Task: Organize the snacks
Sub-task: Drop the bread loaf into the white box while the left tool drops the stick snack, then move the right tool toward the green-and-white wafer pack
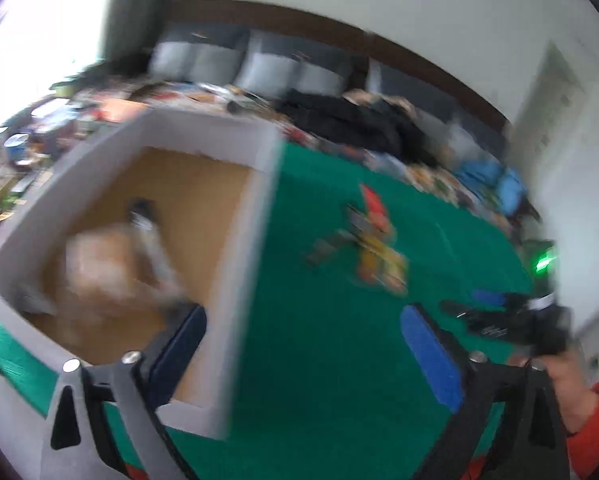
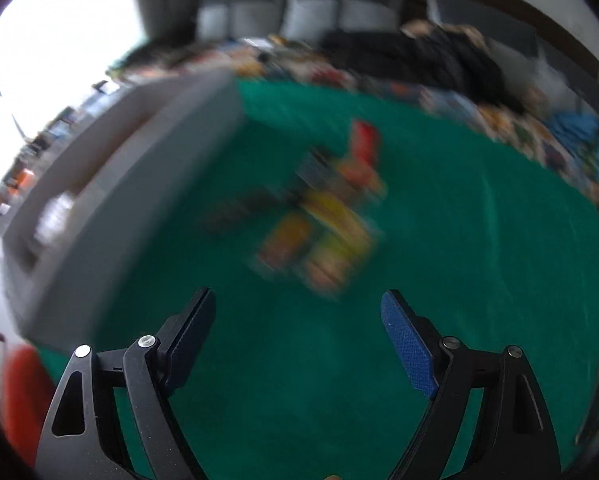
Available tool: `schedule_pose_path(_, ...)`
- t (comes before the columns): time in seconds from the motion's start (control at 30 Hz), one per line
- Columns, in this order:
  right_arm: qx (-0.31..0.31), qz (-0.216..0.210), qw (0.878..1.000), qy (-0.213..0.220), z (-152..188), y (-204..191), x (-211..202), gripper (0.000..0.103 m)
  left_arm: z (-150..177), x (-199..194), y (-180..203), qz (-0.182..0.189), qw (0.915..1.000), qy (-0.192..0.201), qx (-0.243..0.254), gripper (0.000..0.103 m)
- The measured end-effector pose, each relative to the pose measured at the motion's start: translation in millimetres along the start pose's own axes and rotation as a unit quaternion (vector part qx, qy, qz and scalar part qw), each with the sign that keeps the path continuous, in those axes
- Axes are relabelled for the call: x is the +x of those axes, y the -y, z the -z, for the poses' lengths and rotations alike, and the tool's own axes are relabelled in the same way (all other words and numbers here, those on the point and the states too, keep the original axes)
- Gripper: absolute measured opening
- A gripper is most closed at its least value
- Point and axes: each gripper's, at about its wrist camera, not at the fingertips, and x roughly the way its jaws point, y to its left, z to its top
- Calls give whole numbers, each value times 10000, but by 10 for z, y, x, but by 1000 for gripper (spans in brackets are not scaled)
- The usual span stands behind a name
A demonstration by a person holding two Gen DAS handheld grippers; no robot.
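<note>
A: What took up most of the scene?

B: A green cloth [image 2: 339, 360] covered the table and filled most of both views. Behind it ran a cluttered strip of goods, a dark heap and grey cushions against a pale wall, all too smeared to name.

A: And on the cloth?

B: A large white-walled box [image 1: 255, 240] with a brown cardboard floor stood at the left. In the right wrist view only its grey outer wall showed, again at the left.

A: Was anything in it?

B: Yes, a pale tan packet [image 1: 99, 268] lay on the floor of the box, with a slim whitish item beside it. The blur was too heavy to tell what either was.

A: Where were the rest of the snacks?

B: A small pile of snack packets [image 2: 323, 216], red, yellow and orange with some dark ones, lay on the cloth to the right of the box, well apart from it.

A: The tools?

B: The left gripper [image 1: 303, 344] had its blue-padded fingers spread wide and empty, one over the box's near corner and the other over the cloth. The right gripper [image 2: 299, 344] was also spread, nothing between its pads, hanging above bare cloth just short of the pile. A hand [image 1: 571, 392] with an orange sleeve held it
</note>
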Motion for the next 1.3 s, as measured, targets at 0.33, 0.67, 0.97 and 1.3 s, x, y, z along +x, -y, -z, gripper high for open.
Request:
schedule_pose_path(0.33,881,664,9937,-203,1436,816,129,87,901,1336,859,-427,9878,-1331,687,100)
schedule_pose_path(0.67,990,755,9921,129,1465,717,154,91,1097,1501,864,-1067,9806,-1251,1065,103)
schedule_pose_path(0.97,1013,795,9910,354,1551,715,132,91,1114,1491,836,-1033,9820,-1088,1143,103)
schedule_pose_path(1.3,1052,740,9915,172,1471,729,151,92,1040,1469,567,-974,9833,-947,1210,103)
